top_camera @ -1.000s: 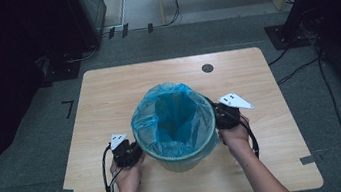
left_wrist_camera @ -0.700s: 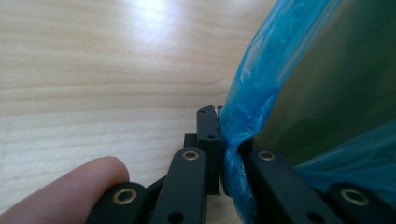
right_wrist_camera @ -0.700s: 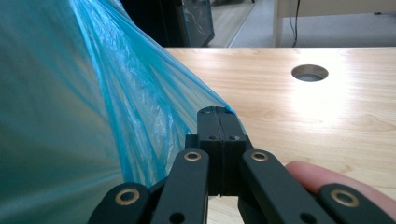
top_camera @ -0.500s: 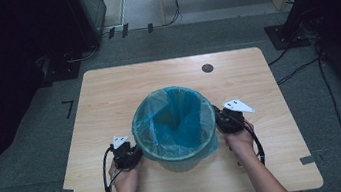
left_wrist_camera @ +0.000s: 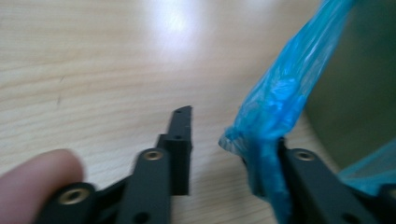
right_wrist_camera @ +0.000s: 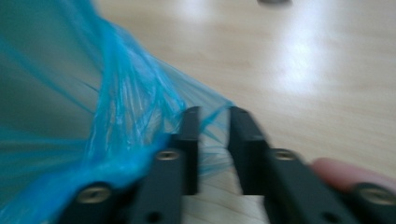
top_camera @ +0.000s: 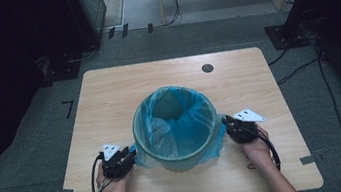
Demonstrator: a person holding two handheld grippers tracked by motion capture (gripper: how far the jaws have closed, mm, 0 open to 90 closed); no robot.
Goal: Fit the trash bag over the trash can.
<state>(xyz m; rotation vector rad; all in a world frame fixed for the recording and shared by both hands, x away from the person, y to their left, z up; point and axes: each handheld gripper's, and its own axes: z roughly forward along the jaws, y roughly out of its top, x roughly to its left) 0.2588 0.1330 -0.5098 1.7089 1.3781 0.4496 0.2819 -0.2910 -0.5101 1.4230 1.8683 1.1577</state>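
A green-grey bin (top_camera: 182,157) stands in the middle of the wooden table (top_camera: 108,99), lined with a blue plastic bag (top_camera: 163,127) folded out over its rim. My left gripper (top_camera: 129,155) sits low at the bin's left side. Its jaws have just been opening; in the left gripper view (left_wrist_camera: 231,128) they stand apart, and a bunch of bag (left_wrist_camera: 275,102) clings to the right jaw. My right gripper (top_camera: 227,126) is at the bin's right side. Its jaws have also just been opening (right_wrist_camera: 215,114), with a thin film of bag (right_wrist_camera: 140,116) loose between them.
A small dark round hole (top_camera: 207,68) lies in the tabletop behind the bin. Cables trail from both grippers toward the table's front edge. Dark equipment and stand legs surround the table on the floor.
Both grippers have come down along the bin's sides, drawing the bag's edge lower over the rim. Their jaws, shut on the bag before, now stand apart.
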